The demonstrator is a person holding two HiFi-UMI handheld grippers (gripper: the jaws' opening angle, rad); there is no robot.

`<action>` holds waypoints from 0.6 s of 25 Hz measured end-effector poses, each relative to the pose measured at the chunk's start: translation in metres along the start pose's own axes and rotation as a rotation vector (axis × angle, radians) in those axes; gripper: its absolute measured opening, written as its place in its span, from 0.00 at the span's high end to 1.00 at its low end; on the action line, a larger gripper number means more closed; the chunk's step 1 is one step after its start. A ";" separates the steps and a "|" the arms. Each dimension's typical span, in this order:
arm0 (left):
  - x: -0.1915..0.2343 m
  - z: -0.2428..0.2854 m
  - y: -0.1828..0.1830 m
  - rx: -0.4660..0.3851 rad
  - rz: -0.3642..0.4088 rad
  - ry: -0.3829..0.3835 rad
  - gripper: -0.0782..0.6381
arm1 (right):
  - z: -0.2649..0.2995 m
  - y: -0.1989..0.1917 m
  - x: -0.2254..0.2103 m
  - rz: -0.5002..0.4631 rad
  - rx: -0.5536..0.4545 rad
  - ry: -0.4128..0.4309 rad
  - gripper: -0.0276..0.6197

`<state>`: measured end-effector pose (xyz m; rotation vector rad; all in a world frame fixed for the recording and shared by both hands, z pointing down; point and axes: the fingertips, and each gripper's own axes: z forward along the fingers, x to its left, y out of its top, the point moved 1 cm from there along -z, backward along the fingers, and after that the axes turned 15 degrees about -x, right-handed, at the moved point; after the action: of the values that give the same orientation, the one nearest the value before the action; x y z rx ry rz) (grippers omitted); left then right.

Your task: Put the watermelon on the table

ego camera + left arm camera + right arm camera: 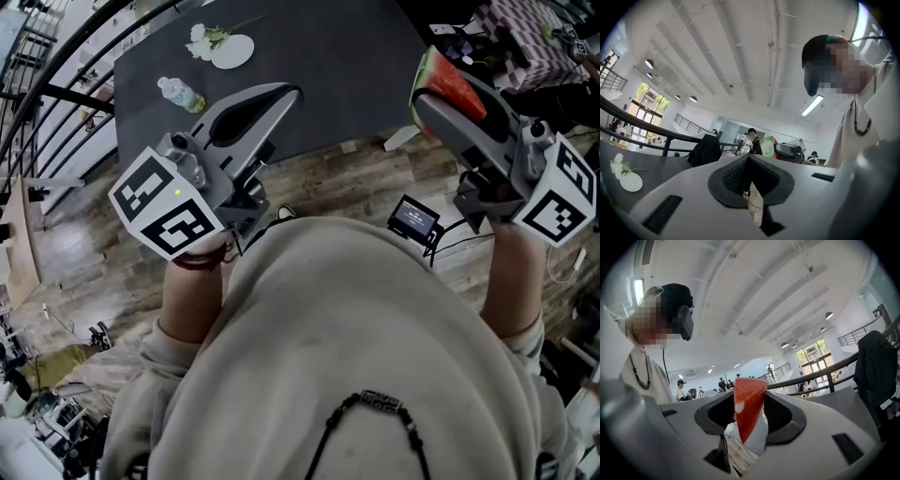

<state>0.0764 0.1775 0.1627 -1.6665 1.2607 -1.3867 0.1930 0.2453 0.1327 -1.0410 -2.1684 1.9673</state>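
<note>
A: So, where's the red, green-rinded watermelon wedge [452, 86] kept?

B: It's pinched in the right tongs [749, 411], jaws wide on it. It's held up near the dark grey desk [328, 75], not yet set down.

A: Left tongs [284, 96]?

B: Closed, nothing gripped, prob. kept clear. Both are held approx. level, pointed fwd at desk.

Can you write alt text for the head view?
From above, the person's right tongs grip a red watermelon slice near the edge of a dark table; the left tongs are shut and empty. A water bottle, white plate and white flowers sit on the table.
</note>
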 end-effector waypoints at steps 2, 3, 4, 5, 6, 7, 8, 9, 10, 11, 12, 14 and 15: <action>0.006 0.000 0.000 0.004 -0.004 -0.018 0.89 | 0.006 -0.002 -0.001 -0.001 -0.003 -0.013 0.65; 0.008 -0.001 0.000 0.004 -0.003 -0.026 0.89 | 0.006 -0.004 0.000 0.002 -0.006 -0.022 0.65; 0.010 -0.003 0.000 0.002 0.000 -0.033 0.89 | 0.006 -0.006 0.000 0.003 -0.009 -0.029 0.65; 0.012 -0.004 0.000 0.001 0.001 -0.040 0.89 | 0.006 -0.007 0.000 0.001 -0.012 -0.034 0.65; 0.015 -0.005 0.000 -0.001 0.000 -0.045 0.89 | 0.009 -0.008 0.000 -0.002 -0.016 -0.038 0.65; 0.020 -0.004 -0.001 -0.001 -0.004 -0.050 0.89 | 0.013 -0.008 -0.002 -0.008 -0.017 -0.041 0.65; 0.027 -0.003 -0.001 0.001 -0.010 -0.054 0.89 | 0.019 -0.008 -0.005 -0.016 -0.017 -0.043 0.65; 0.035 -0.002 -0.002 0.002 -0.018 -0.057 0.89 | 0.026 -0.008 -0.009 -0.024 -0.014 -0.045 0.65; 0.042 -0.001 -0.002 0.005 -0.026 -0.062 0.89 | 0.032 -0.010 -0.013 -0.024 -0.010 -0.051 0.65; 0.050 -0.001 -0.002 0.007 -0.033 -0.066 0.89 | 0.038 -0.013 -0.017 -0.018 -0.006 -0.059 0.65; 0.056 -0.002 -0.001 0.008 -0.038 -0.070 0.89 | 0.044 -0.015 -0.019 -0.014 -0.002 -0.065 0.65; 0.066 -0.007 0.004 0.011 -0.043 -0.076 0.89 | 0.057 -0.019 -0.019 -0.006 0.002 -0.074 0.65; 0.071 -0.012 0.008 0.012 -0.044 -0.078 0.89 | 0.064 -0.020 -0.017 0.000 0.003 -0.076 0.65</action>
<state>0.0625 0.1104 0.1847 -1.7319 1.1763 -1.3394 0.1683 0.1812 0.1451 -0.9815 -2.2025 2.0422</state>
